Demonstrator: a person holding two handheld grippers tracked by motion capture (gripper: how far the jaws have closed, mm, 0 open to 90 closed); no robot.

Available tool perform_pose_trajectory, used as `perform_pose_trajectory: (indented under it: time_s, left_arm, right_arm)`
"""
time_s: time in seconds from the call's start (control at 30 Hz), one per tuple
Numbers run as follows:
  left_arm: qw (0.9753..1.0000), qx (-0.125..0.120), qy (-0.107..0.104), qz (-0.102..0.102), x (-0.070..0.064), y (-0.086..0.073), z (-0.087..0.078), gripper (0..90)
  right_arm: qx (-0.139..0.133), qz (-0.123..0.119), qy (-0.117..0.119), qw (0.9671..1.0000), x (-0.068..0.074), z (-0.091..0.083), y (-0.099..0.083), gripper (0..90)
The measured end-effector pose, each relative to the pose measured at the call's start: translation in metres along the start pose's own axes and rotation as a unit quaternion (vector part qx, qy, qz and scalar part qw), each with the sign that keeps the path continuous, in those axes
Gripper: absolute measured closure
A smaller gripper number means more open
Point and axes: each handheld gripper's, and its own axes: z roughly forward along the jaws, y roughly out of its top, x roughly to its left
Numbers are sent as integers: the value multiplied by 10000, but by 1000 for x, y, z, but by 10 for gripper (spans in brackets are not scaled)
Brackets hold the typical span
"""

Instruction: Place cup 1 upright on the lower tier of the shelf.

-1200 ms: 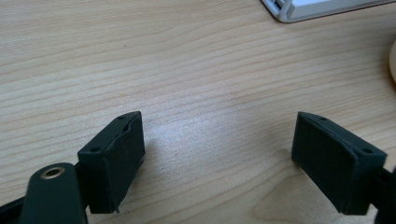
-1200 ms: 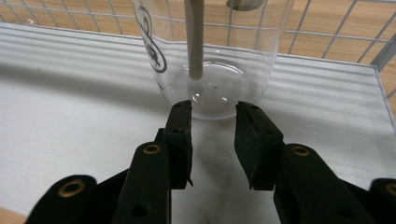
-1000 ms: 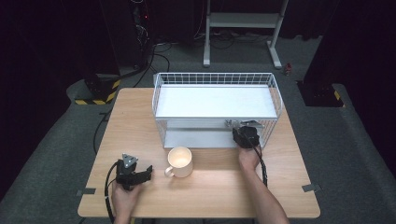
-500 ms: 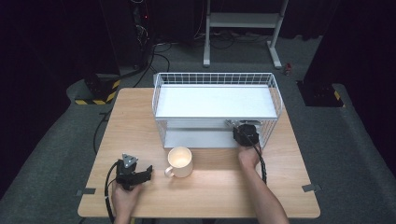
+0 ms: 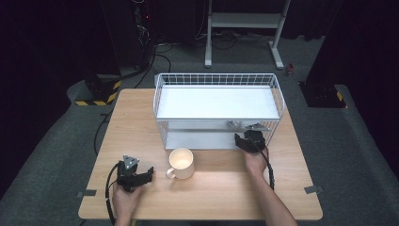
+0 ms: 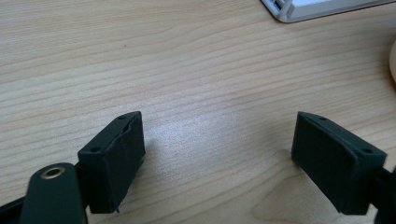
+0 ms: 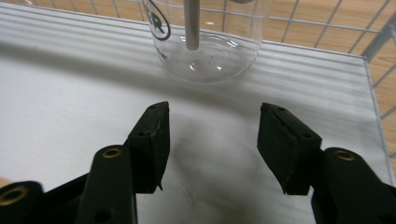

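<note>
A cream mug [image 5: 180, 162] stands on the wooden table [image 5: 226, 188] in front of a white two-level wire rack [image 5: 216, 101]. My left gripper [image 5: 149, 174] rests on the table left of the mug, open, jaws toward it and apart from it. Between its jaws [image 6: 217, 154] lies bare wood, with the mug's edge [image 6: 393, 60] at far right. My right gripper [image 5: 240, 140] is at the front of the rack's lower shelf. It stands open [image 7: 212, 140] over the white shelf [image 7: 60, 116], and a clear glass [image 7: 205, 44] sits just ahead of its jaws, untouched.
A white upright bar [image 7: 191, 23] of the rack crosses in front of the glass. Wire mesh [image 7: 327, 32] closes the rack's back and side. The rack's corner [image 6: 299, 9] lies ahead of the left gripper. Bare table stretches along the front.
</note>
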Motion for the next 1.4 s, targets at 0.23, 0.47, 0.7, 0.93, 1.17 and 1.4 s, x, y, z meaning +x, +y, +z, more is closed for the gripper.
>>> perform_pose_trajectory:
  time_s: [0.23,0.47,0.7,0.93,1.17,1.4]
  left_arm:
    - [10000,-1,0,0,0,0,0,173]
    - [10000,4,-1,-7,0,0,0,173]
    - [10000,3,-1,-9,0,0,0,174]
    - [10000,3,-1,-7,0,0,0,173]
    - [10000,0,-1,-9,0,0,0,173]
    - [10000,-2,1,-11,0,0,0,174]
  right_arm:
    - [-191,-3,156,9997,-4,-14,0,399]
    - [-213,198,341,9990,-8,-24,1,389]
    - [-208,-13,416,9989,-10,-33,0,396]
    - [-306,17,511,9982,-14,-44,-3,413]
    - [-322,-7,627,9975,-15,-53,-2,407]
    - [-410,-7,624,9972,-21,-64,-3,404]
